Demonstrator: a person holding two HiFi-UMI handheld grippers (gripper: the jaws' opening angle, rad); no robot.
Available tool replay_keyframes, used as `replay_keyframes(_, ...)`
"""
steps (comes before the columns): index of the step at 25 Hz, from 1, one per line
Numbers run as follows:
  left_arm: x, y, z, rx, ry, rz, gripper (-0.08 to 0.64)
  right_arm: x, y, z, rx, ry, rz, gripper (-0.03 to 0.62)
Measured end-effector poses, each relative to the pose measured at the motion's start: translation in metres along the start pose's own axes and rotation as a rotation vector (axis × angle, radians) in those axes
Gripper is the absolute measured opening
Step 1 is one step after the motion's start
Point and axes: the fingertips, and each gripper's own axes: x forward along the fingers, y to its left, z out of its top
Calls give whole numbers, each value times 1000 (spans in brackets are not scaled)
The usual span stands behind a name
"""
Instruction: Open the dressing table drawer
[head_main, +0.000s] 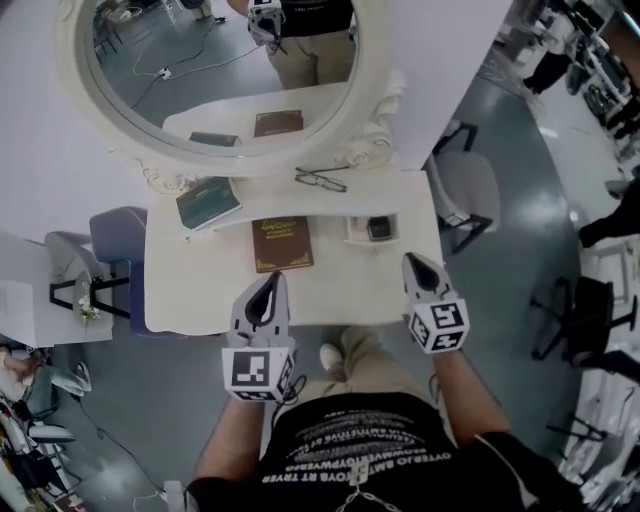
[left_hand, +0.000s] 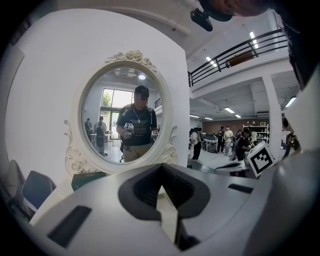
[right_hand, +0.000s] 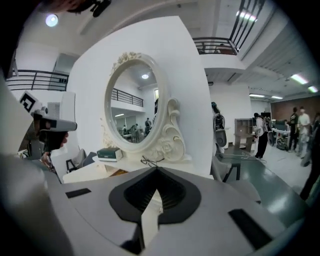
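Since left gripper (head_main: 278, 280) and right gripper (head_main: 412, 262) jaws sit pressed together, empty, spread one and dip under the bench (head_main: 190, 285) near edge for the drawer.

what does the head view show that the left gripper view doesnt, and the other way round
Only the head view: the brown book and the glasses lying on the dressing table top, plus the left gripper seen from outside, fingers together.

Only the left gripper view: the balcony railing and the ceiling lights of the hall.

Both: the oval mirror, the green book and the right gripper, though the left gripper view catches only its marker cube.
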Motion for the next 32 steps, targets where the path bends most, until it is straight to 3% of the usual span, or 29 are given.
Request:
replay_keyframes(7,-13,-3,23,-17,-50,-17,2,-38,12,55,-7,-83,19,2)
replay_keyframes(15,-33,-9,40,-1,-91,-25,2,-78,35,95,-118,-136,26,2)
replay_keyframes(32,-60,-26,64,6,-159,-40,2,-117,59,113,-159,-152,46,2)
